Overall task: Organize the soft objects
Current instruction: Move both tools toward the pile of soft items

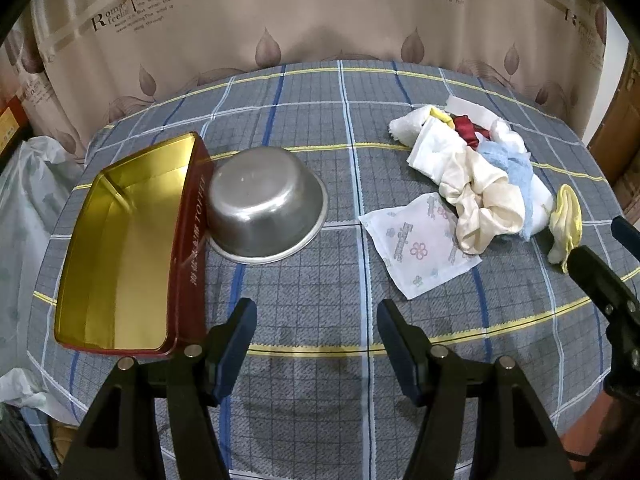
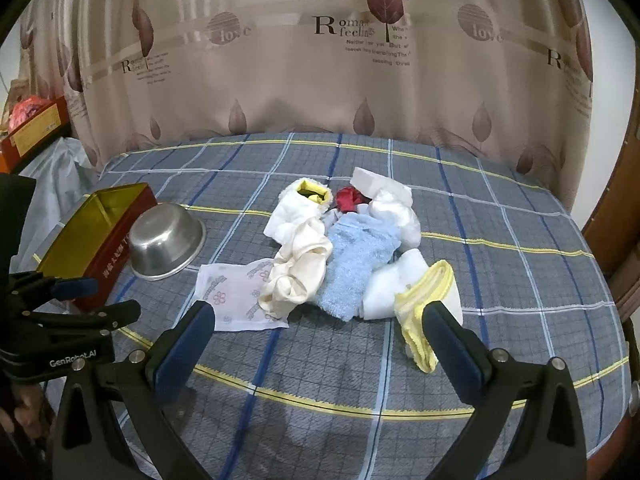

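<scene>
Beige curtains printed with brown leaves and lettering [image 2: 320, 80] hang behind a table spread with a grey-blue plaid cloth crossed by yellow, white and blue lines [image 1: 320, 280]. On its left side lies an open red rectangular tin with a gold interior [image 1: 120, 248], and an upturned stainless steel bowl [image 1: 264, 204] sits touching the tin's long side. Right of centre is a heap of soft things: a crumpled cream satin cloth [image 2: 298, 276], a fluffy light-blue towel [image 2: 356, 264], a small red fabric piece [image 2: 347, 199], white cloths, and a flat white packet printed with pink flowers [image 2: 240, 296] partly under the satin. A folded yellow-edged white cloth [image 2: 424, 312] lies at the heap's near right edge. The left gripper [image 1: 316, 340] is held low over bare tablecloth in front of the bowl, jaws spread wide, gripping nothing. The right gripper [image 2: 320, 332] points at the heap, jaws wide apart and empty, its right finger just in front of the yellow-edged cloth
</scene>
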A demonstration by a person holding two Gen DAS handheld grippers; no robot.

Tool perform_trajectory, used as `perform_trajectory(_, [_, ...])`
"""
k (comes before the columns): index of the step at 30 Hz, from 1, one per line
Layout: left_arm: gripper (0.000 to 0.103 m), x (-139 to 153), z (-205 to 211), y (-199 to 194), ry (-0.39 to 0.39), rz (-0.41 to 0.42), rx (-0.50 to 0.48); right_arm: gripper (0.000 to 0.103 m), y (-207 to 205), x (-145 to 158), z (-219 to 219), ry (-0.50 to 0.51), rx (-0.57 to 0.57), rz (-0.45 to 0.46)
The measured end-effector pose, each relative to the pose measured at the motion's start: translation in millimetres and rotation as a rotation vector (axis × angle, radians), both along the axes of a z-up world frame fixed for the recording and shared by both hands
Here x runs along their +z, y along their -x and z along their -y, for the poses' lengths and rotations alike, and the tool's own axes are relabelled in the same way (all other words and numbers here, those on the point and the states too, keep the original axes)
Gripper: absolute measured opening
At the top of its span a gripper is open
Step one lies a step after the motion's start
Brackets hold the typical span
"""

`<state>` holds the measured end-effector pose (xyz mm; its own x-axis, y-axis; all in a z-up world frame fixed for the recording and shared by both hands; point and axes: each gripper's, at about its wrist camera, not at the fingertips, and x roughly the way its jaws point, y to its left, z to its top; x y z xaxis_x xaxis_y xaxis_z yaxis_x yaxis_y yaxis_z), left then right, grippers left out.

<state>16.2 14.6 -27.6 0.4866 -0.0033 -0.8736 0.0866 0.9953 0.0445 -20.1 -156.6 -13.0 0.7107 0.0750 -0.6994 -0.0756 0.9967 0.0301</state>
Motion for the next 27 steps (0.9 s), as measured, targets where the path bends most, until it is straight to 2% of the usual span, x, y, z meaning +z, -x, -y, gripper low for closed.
perform_trajectory(27, [0.064,0.0,-6.3,2.9,-0.006,-0.021,0.029,0.103,4.4,-0.1,1.7,-0.006,0.003,-0.004])
